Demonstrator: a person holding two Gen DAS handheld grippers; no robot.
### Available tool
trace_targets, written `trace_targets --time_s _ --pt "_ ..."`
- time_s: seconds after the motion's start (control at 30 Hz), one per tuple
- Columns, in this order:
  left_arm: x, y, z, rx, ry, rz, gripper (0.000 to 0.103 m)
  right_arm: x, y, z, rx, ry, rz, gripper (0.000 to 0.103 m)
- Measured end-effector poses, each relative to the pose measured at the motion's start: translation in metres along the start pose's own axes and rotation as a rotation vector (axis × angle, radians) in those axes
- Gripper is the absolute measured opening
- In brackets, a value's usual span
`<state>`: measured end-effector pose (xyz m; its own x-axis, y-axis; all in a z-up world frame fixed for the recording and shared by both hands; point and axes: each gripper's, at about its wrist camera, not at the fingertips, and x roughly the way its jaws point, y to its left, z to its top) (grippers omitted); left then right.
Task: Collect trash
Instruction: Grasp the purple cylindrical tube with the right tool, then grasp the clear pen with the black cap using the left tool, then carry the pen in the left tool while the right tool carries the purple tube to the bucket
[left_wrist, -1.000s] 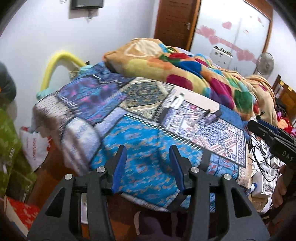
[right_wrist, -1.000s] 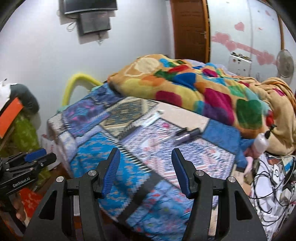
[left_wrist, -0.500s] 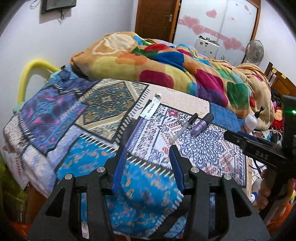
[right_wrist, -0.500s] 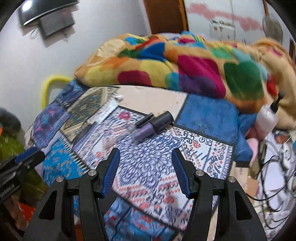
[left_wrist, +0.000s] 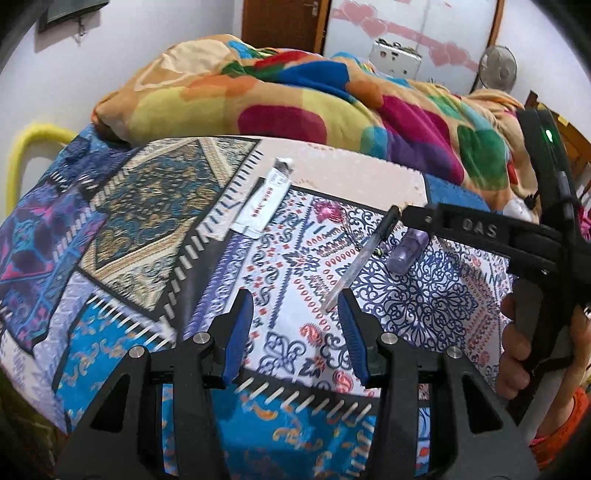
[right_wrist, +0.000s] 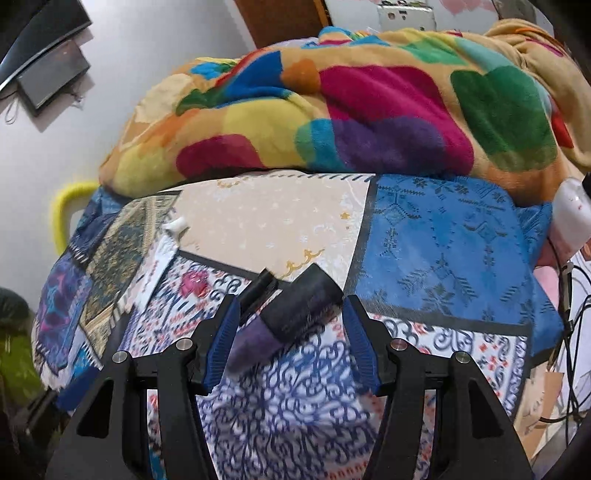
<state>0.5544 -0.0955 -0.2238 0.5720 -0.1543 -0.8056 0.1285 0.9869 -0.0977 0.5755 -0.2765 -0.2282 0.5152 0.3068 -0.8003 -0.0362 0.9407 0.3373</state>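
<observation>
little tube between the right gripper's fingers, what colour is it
Purple tube with a black cap, lying on the bedspread; the right wrist view shows it best.

We look across a bed (left_wrist: 122, 229) covered with a patchwork spread of blue, purple and tan printed panels, and behind it a fleece blanket (left_wrist: 303, 99) in bright colour blotches lies heaped. The walls (left_wrist: 147, 40) are plain white; a brown wooden door (left_wrist: 280, 22) stands beside a pale wardrobe panel with pink hearts (left_wrist: 413, 26). A standing fan (left_wrist: 496, 70) sits far right, a yellow curved tube (left_wrist: 26, 147) at the left wall.
</observation>
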Motion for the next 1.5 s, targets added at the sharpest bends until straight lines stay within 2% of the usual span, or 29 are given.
trace_targets --time_s 0.07,0.1,0.13,0.17,0.27,0.37,0.43,0.53,0.6,0.7,0.9,1.1,1.3,1.37,1.5 --pt "0.009 -0.004 0.002 0.016 -0.002 -0.017 0.047 0.004 0.001 0.001 -0.001 0.0 -0.007 0.048" --pt "0.013 -0.004 0.003 0.012 -0.003 -0.029 0.047 0.003 0.004 0.001 -0.018 -0.002 -0.01 0.036" --pt "0.019 -0.004 0.004 0.002 0.002 -0.044 0.047 0.004 0.007 0.0 -0.042 0.007 -0.002 0.03" --pt "0.024 -0.004 0.005 -0.001 0.008 -0.051 0.047 0.004 0.01 -0.001 -0.061 0.013 0.012 0.029" --pt "0.034 -0.01 0.007 0.019 0.01 -0.064 0.045 0.0 0.016 -0.005 -0.119 -0.005 -0.022 0.028" --pt "0.036 -0.021 0.007 0.067 -0.002 -0.095 0.038 -0.007 0.015 -0.012 -0.174 -0.014 -0.033 0.028" --pt "0.038 -0.031 0.007 0.105 -0.012 -0.076 0.034 -0.015 0.007 -0.018 -0.191 -0.008 -0.024 0.028" --pt "0.039 -0.043 0.007 0.163 -0.018 -0.036 0.025 -0.023 -0.003 -0.023 -0.213 0.007 -0.019 0.028" --pt "0.039 -0.048 0.009 0.174 0.0 -0.038 0.012 -0.028 -0.006 -0.027 -0.237 0.02 -0.014 0.028" --pt "0.041 -0.053 0.011 0.179 0.031 -0.057 0.007 -0.034 -0.006 -0.031 -0.291 0.032 -0.017 0.028" --pt "0.038 -0.067 0.005 0.209 0.038 -0.054 0.007 -0.034 -0.003 -0.034 -0.346 0.043 -0.018 0.028" --pt "0.041 -0.071 0.006 0.224 0.024 -0.041 0.008 -0.021 -0.006 -0.038 -0.29 0.071 0.031 0.028" --pt "0.041 -0.074 0.001 0.234 -0.038 0.0 0.008 -0.023 0.001 -0.047 -0.321 0.025 -0.001 0.028" --pt "0.04 -0.076 0.001 0.234 -0.039 0.007 0.008 -0.024 0.001 -0.049 -0.328 0.017 -0.006 0.025" --pt "0.033 -0.074 -0.002 0.223 -0.042 0.0 0.008 -0.026 0.002 -0.051 -0.33 0.017 -0.014 0.025"
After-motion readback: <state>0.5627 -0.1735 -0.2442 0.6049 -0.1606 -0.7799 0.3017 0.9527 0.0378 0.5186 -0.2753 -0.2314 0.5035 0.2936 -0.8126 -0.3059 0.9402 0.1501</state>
